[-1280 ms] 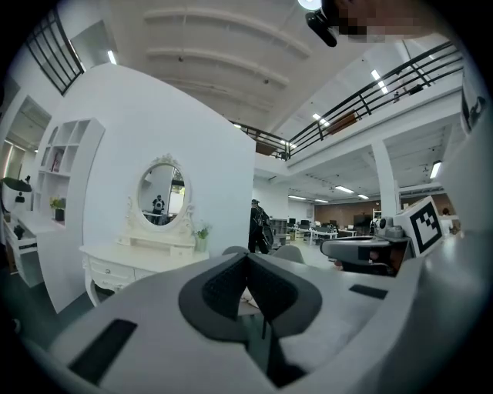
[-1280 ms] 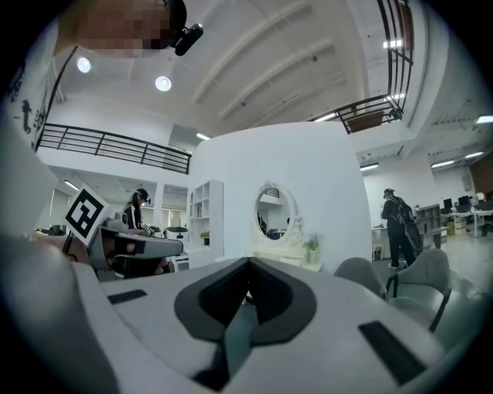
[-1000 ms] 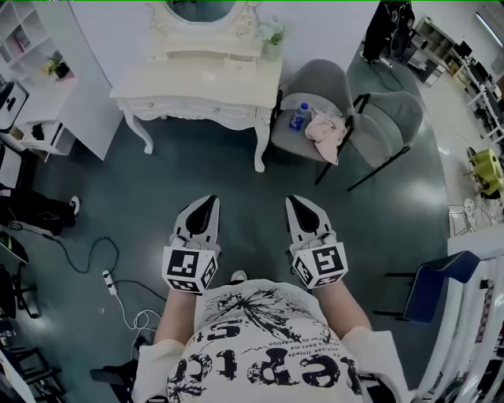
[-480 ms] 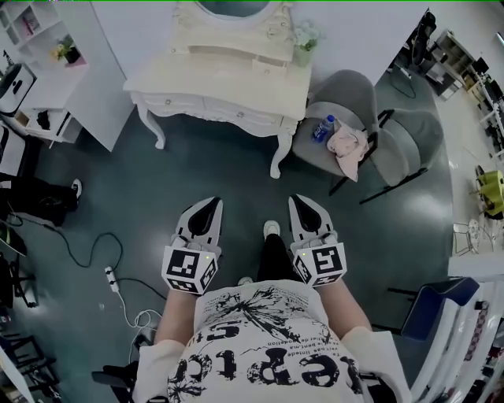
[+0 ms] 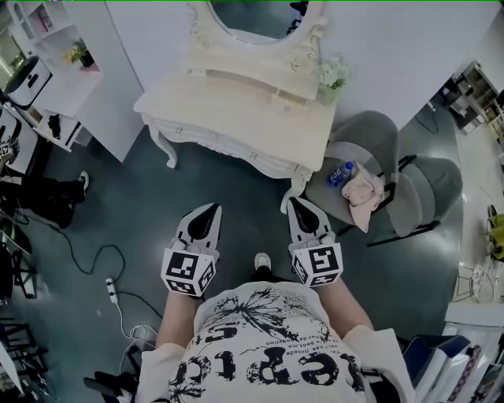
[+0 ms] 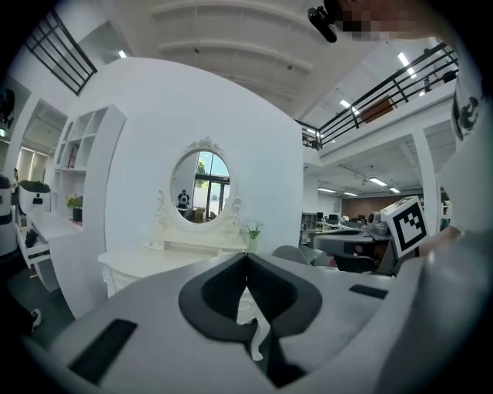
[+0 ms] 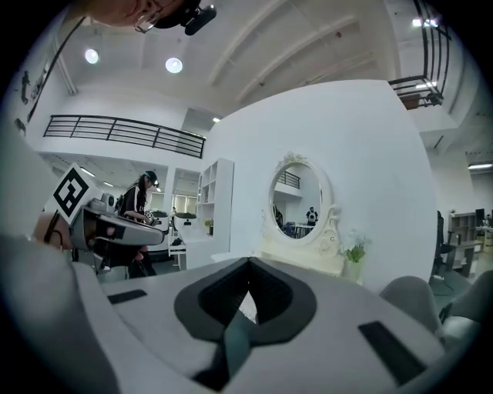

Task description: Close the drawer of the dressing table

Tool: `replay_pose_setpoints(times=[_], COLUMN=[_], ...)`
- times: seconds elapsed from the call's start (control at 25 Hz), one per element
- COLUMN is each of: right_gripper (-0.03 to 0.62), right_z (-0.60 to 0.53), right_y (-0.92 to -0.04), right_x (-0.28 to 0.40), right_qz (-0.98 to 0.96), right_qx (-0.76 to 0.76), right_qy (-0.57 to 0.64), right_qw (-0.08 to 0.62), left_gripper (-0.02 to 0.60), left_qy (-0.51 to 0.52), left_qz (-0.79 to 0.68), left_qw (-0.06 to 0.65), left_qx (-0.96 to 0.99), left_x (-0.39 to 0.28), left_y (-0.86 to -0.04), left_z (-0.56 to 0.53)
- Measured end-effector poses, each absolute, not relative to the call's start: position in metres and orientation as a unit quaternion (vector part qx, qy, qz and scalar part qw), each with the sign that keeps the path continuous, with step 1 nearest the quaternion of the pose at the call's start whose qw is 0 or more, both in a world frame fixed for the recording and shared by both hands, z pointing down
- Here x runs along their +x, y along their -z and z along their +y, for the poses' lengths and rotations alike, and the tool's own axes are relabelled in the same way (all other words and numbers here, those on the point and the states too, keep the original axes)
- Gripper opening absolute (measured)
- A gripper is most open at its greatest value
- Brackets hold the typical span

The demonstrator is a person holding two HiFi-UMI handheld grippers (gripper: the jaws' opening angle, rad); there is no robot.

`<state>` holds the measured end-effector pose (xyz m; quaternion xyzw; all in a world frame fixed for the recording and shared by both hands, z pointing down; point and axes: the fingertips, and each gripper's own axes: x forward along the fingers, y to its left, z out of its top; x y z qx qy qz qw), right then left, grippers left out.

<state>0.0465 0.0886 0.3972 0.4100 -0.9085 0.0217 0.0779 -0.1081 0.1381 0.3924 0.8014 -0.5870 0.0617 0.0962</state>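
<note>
Two grippers, both empty: left gripper (image 5: pixel 206 214) and right gripper (image 5: pixel 301 208), the fingers of each clenched together on nothing, held short of the dressing table (image 5: pixel 236 110).

Step in hand, judged: approach, with no contact made yet.

The drawer (image 5: pixel 228 146) sits in the front of the dressing table, under its surface. How far it stands out cannot be told.

Next move calls for closing in and setting a closed tip flat against the drawer face to push.

Nearby:
- mirror (image 5: pixel 256 16) at the dressing table's back
- plant (image 5: pixel 333 75) on its right rear corner
- grey chair (image 5: pixel 370 142) just right of it, carrying bottle (image 5: pixel 341 173) and cloth (image 5: pixel 365 193)
- white shelf unit (image 5: pixel 79 71) to its left
- cable (image 5: pixel 90 260) on the floor, well short of it

Path to the dressing table's front: unobstructed.
</note>
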Motion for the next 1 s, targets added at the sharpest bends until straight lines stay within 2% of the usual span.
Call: replay_pose_setpoints(times=[0.28,0.6,1.0], right_gripper=[0.015,0.015,0.015], right_z=[-0.035,-0.124,-0.234], right_y=[-0.392,-0.415,-0.433], right_x=[0.043,0.055,0.022], right_qz=[-0.915,-0.905,-0.865], right_qx=[0.395,0.414,0.488], right_qy=[-0.003,-0.036,-0.054], right_qw=[0.079,0.094,0.099], left_gripper=[0.018,0.018,0.018], left_qy=[-0.055,-0.073,-0.072], left_qz=[-0.609,-0.592,-0.522], left_qw=[0.081,0.101,0.111], left_qx=[0.787,0.796,0.843], left_x=[-0.116,-0.107,-0.148], left_y=[-0.380,-0.399,-0.416], left_z=[0.014,-0.074,-0.215])
